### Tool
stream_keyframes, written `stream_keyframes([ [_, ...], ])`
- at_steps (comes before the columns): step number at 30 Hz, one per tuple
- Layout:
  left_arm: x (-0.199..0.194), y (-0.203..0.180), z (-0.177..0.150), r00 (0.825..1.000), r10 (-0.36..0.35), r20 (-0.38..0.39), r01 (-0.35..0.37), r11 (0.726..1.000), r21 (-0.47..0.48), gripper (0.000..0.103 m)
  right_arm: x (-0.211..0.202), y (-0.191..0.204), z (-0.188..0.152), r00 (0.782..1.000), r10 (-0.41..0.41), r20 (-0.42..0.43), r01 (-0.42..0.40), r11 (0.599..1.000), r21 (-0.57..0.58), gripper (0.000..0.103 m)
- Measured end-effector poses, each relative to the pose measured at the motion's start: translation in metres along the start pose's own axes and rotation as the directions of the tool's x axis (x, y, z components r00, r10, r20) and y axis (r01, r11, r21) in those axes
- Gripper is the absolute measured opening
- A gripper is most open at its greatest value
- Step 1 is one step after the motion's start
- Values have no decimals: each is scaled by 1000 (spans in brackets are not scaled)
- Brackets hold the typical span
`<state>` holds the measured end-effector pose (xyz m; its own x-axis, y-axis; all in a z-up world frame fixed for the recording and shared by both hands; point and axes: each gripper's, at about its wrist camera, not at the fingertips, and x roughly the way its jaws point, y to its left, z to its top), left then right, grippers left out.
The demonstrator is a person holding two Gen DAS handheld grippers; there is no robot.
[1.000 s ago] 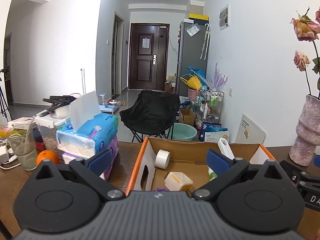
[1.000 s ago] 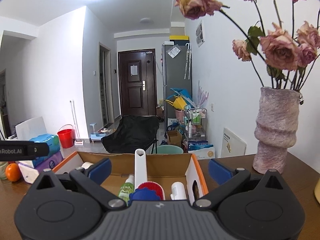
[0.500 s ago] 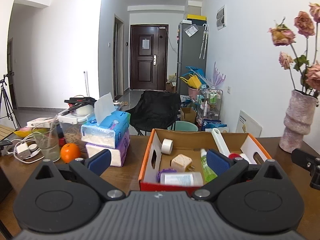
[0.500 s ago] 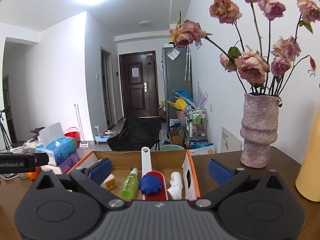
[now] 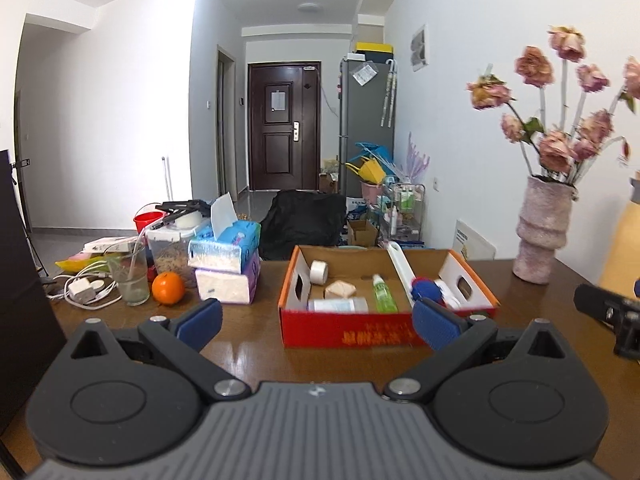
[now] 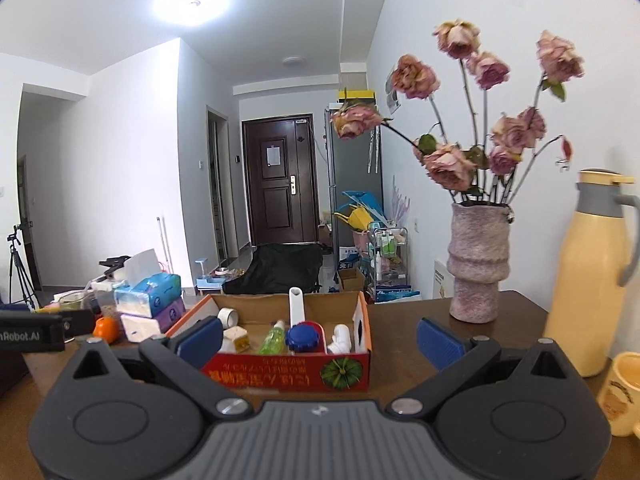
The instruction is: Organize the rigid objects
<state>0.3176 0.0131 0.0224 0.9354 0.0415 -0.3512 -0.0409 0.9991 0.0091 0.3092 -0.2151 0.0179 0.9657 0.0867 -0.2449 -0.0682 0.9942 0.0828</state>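
The wooden table [image 5: 248, 344] spreads beneath and ahead of both claws, and carries everything that matters here. Straight ahead of the left gripper [image 5: 316, 322], and a little left of centre ahead of the right gripper [image 6: 320, 342], sits the open cardboard box [image 5: 352, 332], low-walled so that things can be dropped in from above. The task's rigid objects lie inside it, side by side on its floor.

Both claws are spread wide, blue pads well apart, nothing between them. They hover on the near side of the box, level with its rim; I judge this to be a rest between moves, or the close of the sorting, since no loose item of the same kind lies on the table near either claw.

Beyond the right claw's right finger stands the pink vase [image 6: 478, 264] of dried roses, and further right the cream flask [image 6: 588, 272]; both are clear of the box, out of the working lane. Left of the left claw, the stacked tissue packs [image 5: 226, 264] keep to their own side.

Within the box, the long white handle [image 5: 400, 268] leans up against the far wall, too long to lie flat crosswise. The green bottle [image 5: 384, 300] lies flat beside it, the blue cap [image 6: 301, 338] next, and the tape roll [image 5: 319, 272] rests against the box's left wall.
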Motion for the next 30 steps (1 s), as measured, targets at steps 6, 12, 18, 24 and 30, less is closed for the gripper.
stream_keyframes([
  [6,-57,0,-20,1000,-5,-4,5,1000,-5,103,-57,-5,-14,1000,4,-3,-4,1000,1,103],
  [12,-110,-3,-34,1000,-14,16,14,1000,9,103,-111,-4,-30,1000,14,-4,-14,1000,-5,103],
  [18,-158,-5,-51,999,-29,28,29,999,16,103,-162,1,-39,1000,13,13,-13,1000,-22,103],
  [24,-197,-3,-69,999,-32,39,31,999,16,103,-206,9,-46,999,18,41,-16,999,-40,103],
  [30,-223,2,-83,999,-30,37,30,1000,8,103,-230,16,-55,999,19,38,-17,998,-57,103],
])
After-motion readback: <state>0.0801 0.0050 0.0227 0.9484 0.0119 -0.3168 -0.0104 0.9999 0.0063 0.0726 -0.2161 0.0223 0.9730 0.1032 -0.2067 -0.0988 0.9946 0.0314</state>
